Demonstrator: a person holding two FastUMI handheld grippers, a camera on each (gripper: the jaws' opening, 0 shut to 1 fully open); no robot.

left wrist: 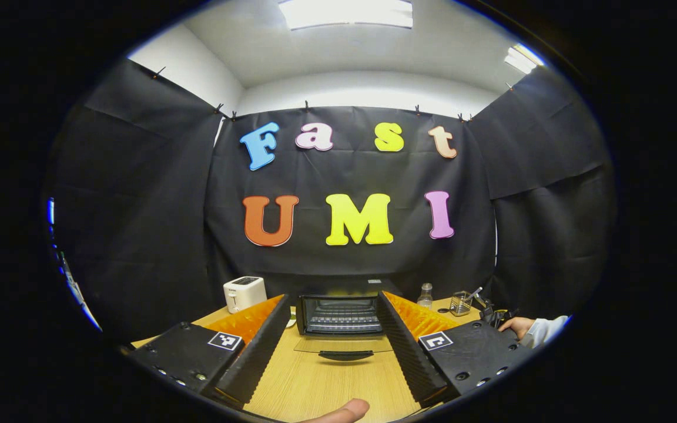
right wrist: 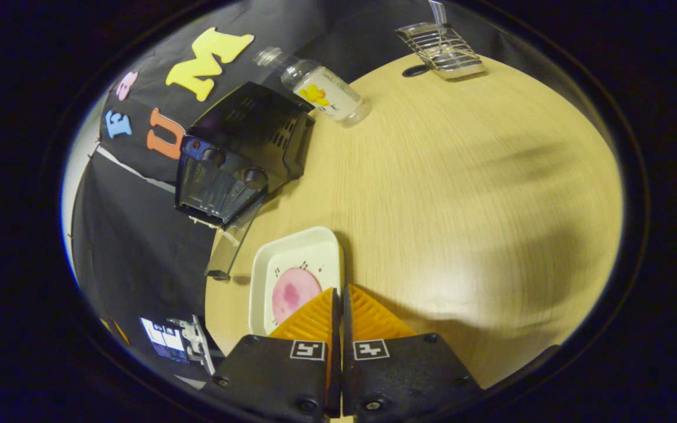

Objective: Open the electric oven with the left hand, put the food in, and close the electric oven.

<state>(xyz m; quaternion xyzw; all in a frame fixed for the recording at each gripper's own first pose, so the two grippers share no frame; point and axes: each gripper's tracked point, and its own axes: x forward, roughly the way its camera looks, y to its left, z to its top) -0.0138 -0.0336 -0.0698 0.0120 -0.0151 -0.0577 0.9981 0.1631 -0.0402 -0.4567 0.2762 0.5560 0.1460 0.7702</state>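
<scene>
Left gripper view puts a fingertip [left wrist: 344, 411] nearest us at the bottom edge, then our left gripper [left wrist: 334, 326] with its fingers spread wide and holding nothing. Between them, farther off on the wooden table [left wrist: 315, 388], the electric oven [left wrist: 339, 315] stands with its glass door [left wrist: 344, 346] dropped flat toward us and the wire rack inside exposed. A white toaster [left wrist: 244, 292] sits to its left, a bottle [left wrist: 426, 295] and a wire holder [left wrist: 461, 302] to its right, and a hand in a pale sleeve [left wrist: 518, 325] shows at the far right.

In the right gripper view, our right gripper [right wrist: 339, 299] has its fingers drawn nearly together, their tips at the near edge of a white tray [right wrist: 268, 264] carrying a pink slice of food [right wrist: 291, 291]. We cannot tell whether they pinch the rim. Beyond the tray stands the oven, door down.

We judge the opening done and loading in hand. Next we need a sure grip on the tray, then a level carry onto the rack.
</scene>
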